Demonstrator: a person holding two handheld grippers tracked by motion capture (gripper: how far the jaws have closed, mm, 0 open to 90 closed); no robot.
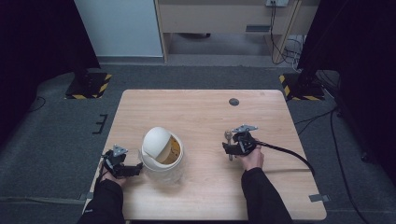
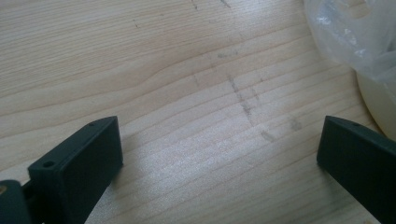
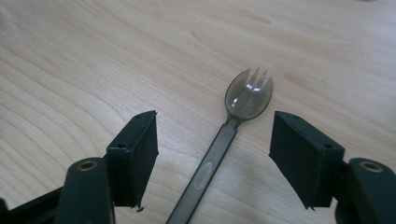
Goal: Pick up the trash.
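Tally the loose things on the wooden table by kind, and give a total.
Translucent grey plastic spork: 1
White plastic tub with a domed swing lid: 1
Total: 2

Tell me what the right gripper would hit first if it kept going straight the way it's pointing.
Probably the spork lying between the right gripper's open jaws, its handle first, then the table beneath it.

I wear black long sleeves (image 1: 261,196). My right gripper (image 1: 232,148) and left gripper (image 1: 133,169) are black, each topped by a grey three-cornered plate; blocky jaws carry small screw holes, and a black cable (image 1: 289,153) trails from the right one.
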